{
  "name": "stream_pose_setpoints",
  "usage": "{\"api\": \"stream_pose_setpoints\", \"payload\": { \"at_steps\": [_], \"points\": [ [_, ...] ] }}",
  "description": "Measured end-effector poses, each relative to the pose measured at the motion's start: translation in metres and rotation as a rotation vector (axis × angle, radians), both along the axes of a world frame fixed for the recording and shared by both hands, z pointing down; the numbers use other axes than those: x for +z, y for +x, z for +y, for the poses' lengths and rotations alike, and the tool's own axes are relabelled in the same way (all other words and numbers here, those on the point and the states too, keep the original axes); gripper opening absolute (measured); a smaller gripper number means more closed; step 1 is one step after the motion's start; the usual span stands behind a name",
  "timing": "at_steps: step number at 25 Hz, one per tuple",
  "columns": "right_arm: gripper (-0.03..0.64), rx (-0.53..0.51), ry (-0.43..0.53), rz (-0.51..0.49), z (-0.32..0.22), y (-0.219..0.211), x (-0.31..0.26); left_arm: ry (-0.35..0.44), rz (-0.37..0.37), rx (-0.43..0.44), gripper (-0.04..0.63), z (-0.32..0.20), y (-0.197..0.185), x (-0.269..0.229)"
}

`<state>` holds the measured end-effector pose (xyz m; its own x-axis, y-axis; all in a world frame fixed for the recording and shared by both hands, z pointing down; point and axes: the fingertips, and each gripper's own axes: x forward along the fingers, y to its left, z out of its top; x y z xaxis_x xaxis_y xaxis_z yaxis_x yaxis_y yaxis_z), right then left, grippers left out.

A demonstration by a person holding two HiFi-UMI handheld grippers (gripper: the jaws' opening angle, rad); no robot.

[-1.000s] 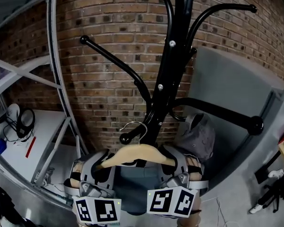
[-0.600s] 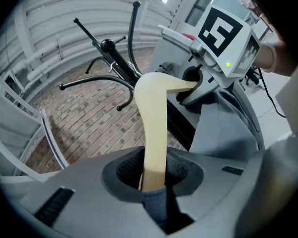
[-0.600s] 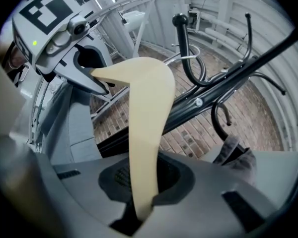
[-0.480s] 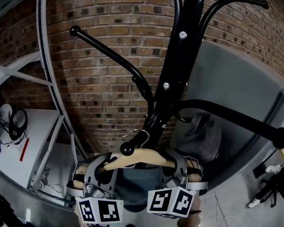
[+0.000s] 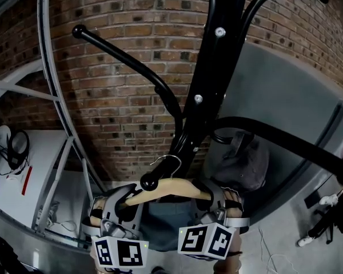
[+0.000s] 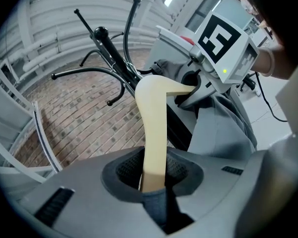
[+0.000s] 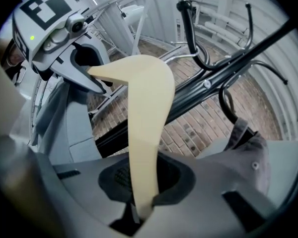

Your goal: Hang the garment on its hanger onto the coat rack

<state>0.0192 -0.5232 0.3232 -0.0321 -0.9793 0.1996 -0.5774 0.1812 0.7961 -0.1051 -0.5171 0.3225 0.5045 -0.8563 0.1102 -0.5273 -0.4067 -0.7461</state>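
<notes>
In the head view, my left gripper (image 5: 124,201) and my right gripper (image 5: 215,198) each grip one end of the wooden hanger (image 5: 170,188). The grey garment (image 5: 164,220) hangs under it between them. The hanger's wire hook (image 5: 169,160) is just above the ball end of a low arm of the black coat rack (image 5: 208,80); I cannot tell if they touch. In the left gripper view, the jaws are partly closed and press on the hanger's arm and the cloth. In the right gripper view, the jaws clamp the other arm in the same way.
</notes>
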Motion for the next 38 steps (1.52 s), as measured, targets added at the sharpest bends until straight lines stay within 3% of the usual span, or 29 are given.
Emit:
{"api": "stream_pose_setpoints", "payload": {
  "at_steps": [7, 12, 16, 25, 35, 38],
  "points": [
    [0.044, -0.011, 0.019, -0.024, 0.006, -0.002, 0.003, 0.008, 0.01, 0.009, 0.084, 0.002, 0.0, -0.001],
    [0.088, -0.051, 0.032, -0.08, 0.014, -0.006, -0.002, 0.018, 0.034, 0.033, 0.14, 0.01, 0.002, -0.006],
    [0.11, -0.089, 0.052, -0.105, 0.023, -0.012, -0.006, 0.033, 0.027, 0.026, 0.144, 0.016, 0.002, -0.007],
    [0.11, -0.087, 0.087, -0.07, 0.048, -0.007, -0.007, 0.078, 0.037, -0.025, 0.144, 0.037, -0.005, -0.013],
    [0.107, -0.117, 0.129, -0.098, 0.093, 0.002, -0.022, 0.112, 0.065, -0.058, 0.143, 0.083, 0.002, -0.023],
    [0.065, -0.082, 0.169, -0.103, 0.106, 0.011, -0.029, 0.113, 0.072, -0.069, 0.143, 0.097, 0.005, -0.023]
  ]
}}
